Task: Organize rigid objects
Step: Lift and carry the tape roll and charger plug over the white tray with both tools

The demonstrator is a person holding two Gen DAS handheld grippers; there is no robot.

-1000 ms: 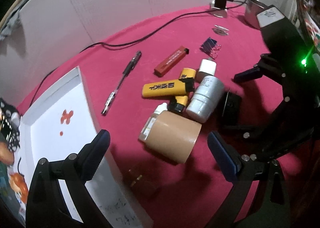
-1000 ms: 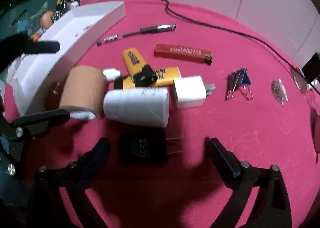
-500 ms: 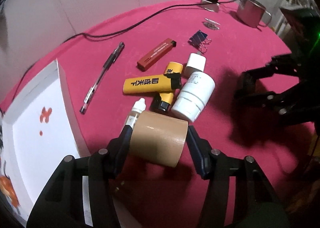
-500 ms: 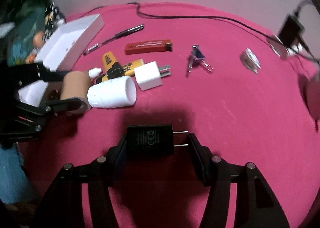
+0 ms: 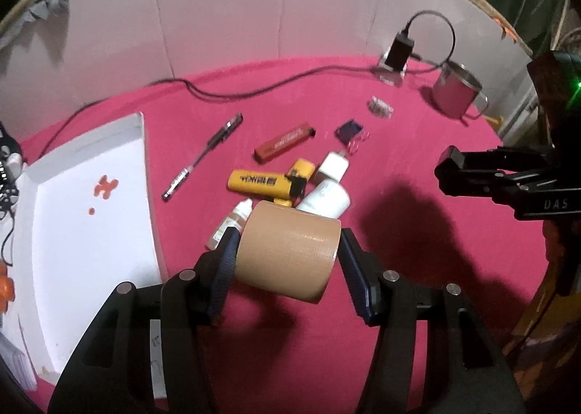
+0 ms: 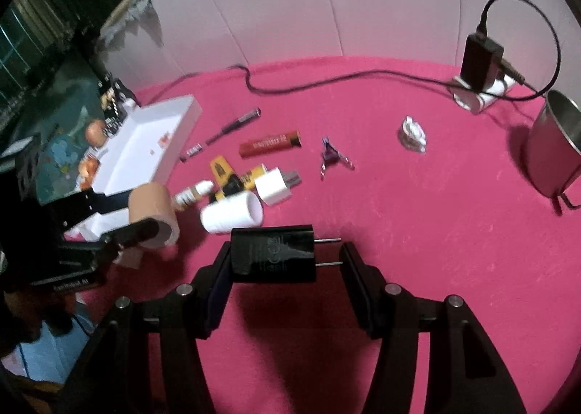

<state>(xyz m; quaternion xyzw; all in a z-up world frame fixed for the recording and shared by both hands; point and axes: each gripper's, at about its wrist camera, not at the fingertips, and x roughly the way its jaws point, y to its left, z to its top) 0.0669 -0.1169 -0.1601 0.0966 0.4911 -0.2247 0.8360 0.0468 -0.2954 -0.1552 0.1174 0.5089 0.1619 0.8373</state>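
While each gripper clamps one item, tape roll (image 5: 288, 254) left, black charger (image 6: 273, 258) right, two yellow lighters (image 5: 262, 183) lie

wrist views, steeply downward (close), shared table (image 5: 417, 167)

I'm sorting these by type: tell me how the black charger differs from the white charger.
The black charger hangs above the cloth, clamped in the right claw; the white charger lies on the cloth against the pile. The black one looks longer and boxier, the white one more like a cube. The black one's prongs point right toward a finger; the white one's point away to the right. Both are two-prong wall plugs.
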